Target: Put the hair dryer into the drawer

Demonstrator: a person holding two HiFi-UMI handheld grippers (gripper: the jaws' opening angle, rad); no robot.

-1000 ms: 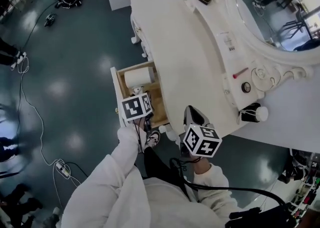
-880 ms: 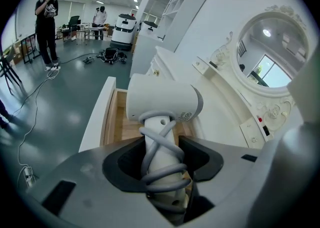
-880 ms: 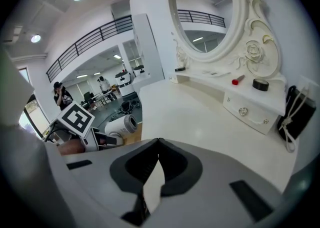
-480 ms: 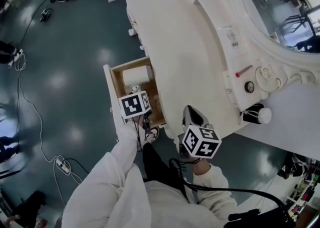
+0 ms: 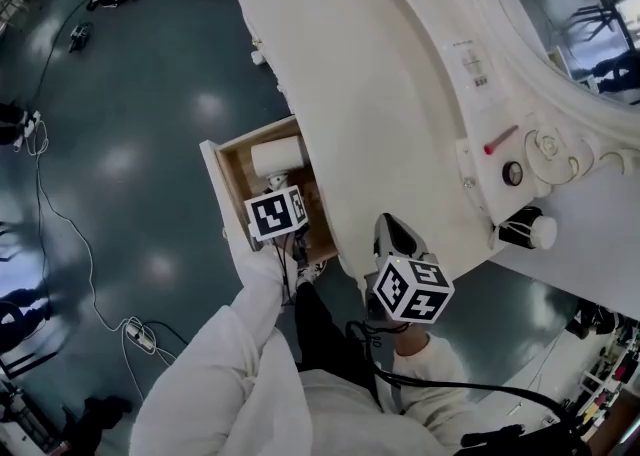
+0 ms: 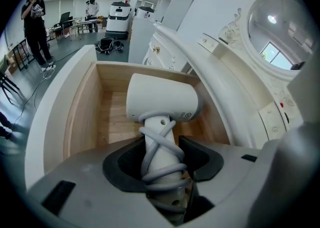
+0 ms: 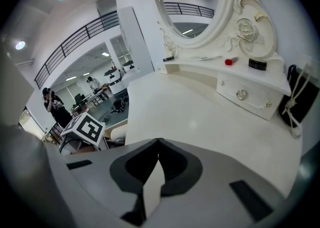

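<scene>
Nearest to us, the left gripper [image 6: 162, 158] had its jaws clenched on the handle of the hair dryer [image 6: 161, 103], over the grey cord [image 6: 159, 144] that was wound around this handle. The white body of the hair dryer was already inside the open drawer [image 6: 82, 107], between the wooden side walls and a little in front of the back wall. We could not tell whether it rested on the bottom of the drawer or hung just above it.

Beside the drawer, above the white table [image 7: 200, 117] from which the drawer was pulled out, the right gripper [image 7: 158, 147] had its jaws pressed together with nothing between them. It took no part in the carrying.

Farther from the drawer, at the back of the table, stood the round mirror [image 7: 190, 2].

We judged the task to be nearly done: the hair dryer was brought into the drawer. What was left was to set it down fully on the bottom and to release the left jaws. The drawer stood open, and the task does not ask to close it.
</scene>
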